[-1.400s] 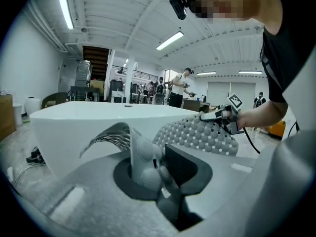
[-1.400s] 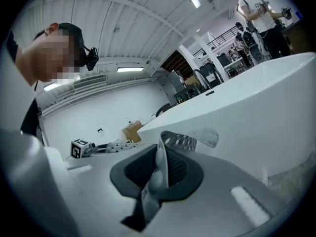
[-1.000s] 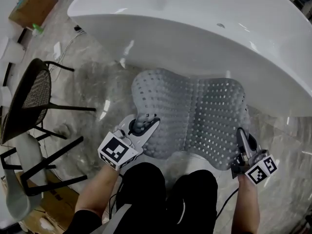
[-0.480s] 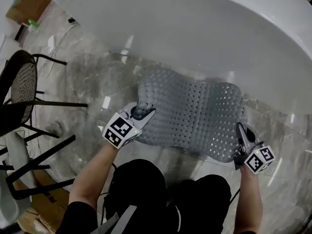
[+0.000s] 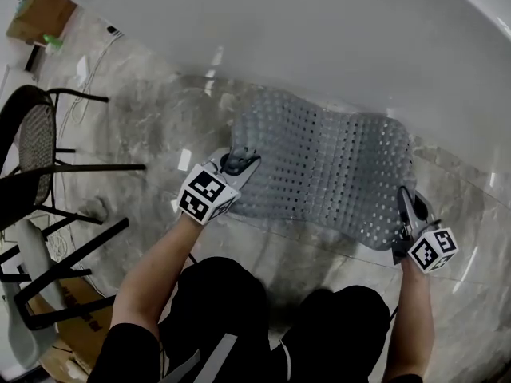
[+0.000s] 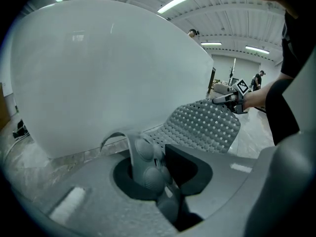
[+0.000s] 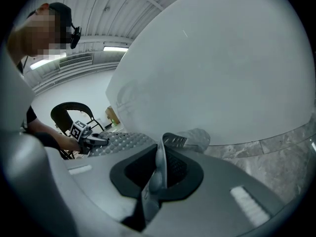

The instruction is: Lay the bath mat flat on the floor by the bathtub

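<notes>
The white bathtub [image 5: 335, 38] looms over the marble floor [image 5: 144, 126]. Just beside its base the grey perforated bath mat [image 5: 335, 166] spreads low, its near corners clamped in the left gripper [image 5: 239, 163] and right gripper [image 5: 405, 204]. Released unevenly, its far edge may curl against the tub. The black chair [image 5: 40, 150] stands well apart, blocking nothing.

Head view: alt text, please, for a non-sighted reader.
A person's left gripper and right gripper each clamp a near corner of a grey bath mat over the marble floor beside a white bathtub. A black chair stands left.
</notes>
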Demonstrator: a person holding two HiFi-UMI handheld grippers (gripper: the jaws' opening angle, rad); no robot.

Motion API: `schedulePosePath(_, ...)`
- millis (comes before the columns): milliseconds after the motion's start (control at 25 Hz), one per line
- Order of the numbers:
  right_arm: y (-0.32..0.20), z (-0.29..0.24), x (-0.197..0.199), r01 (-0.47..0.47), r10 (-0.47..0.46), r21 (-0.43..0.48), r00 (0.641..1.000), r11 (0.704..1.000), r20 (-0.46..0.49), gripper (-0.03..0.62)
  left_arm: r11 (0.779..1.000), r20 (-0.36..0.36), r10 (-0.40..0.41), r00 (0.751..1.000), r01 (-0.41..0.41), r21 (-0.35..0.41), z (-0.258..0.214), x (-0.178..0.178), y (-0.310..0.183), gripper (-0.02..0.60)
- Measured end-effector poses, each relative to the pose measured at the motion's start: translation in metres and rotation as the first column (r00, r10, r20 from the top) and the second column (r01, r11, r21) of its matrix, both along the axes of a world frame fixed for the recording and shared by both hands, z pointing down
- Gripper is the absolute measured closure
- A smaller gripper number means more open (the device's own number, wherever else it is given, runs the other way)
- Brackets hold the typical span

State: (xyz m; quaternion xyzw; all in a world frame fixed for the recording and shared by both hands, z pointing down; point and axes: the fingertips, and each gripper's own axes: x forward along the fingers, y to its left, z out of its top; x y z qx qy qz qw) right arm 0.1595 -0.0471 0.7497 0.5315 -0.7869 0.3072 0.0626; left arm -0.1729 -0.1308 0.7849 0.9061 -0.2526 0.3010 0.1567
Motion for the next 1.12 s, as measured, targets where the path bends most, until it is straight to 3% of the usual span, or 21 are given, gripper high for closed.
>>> schedulePosePath(240,0.008,0.022,0.016,-0.022,0.021,-0.013,0.998,1.0,-0.066,0.571,0.999,0.049,-0.042,0.998,0.043,-0.031,0.025,-0.024,-0.01,0.515)
schedulePosePath(600,0.059,0.093,0.034,-0.096,0.07,-0.224,0.99,0.97,-0.123,0.546,0.98,0.223,-0.132,0.966,0.161,-0.116,0.093,-0.08,-0.001,0.514)
schedulePosePath(800,0.065,0.112,0.046,-0.122,0.075,-0.318,0.985,0.94,-0.155,0.49,0.975,0.331,-0.152,0.931,0.196,-0.101,0.108,-0.095,-0.006,0.477)
schedulePosePath(1000,0.059,0.072,0.005,0.023,-0.068,-0.221,0.977,0.975,-0.201,0.49,0.967,0.417,-0.227,0.88,0.256,-0.013,0.11,-0.118,-0.015,0.397)
schedulePosePath(1120,0.051,0.058,-0.009,0.088,-0.126,-0.182,0.97,0.979,-0.21,0.49,0.959,0.442,-0.256,0.859,0.282,0.009,0.113,-0.131,-0.015,0.371)
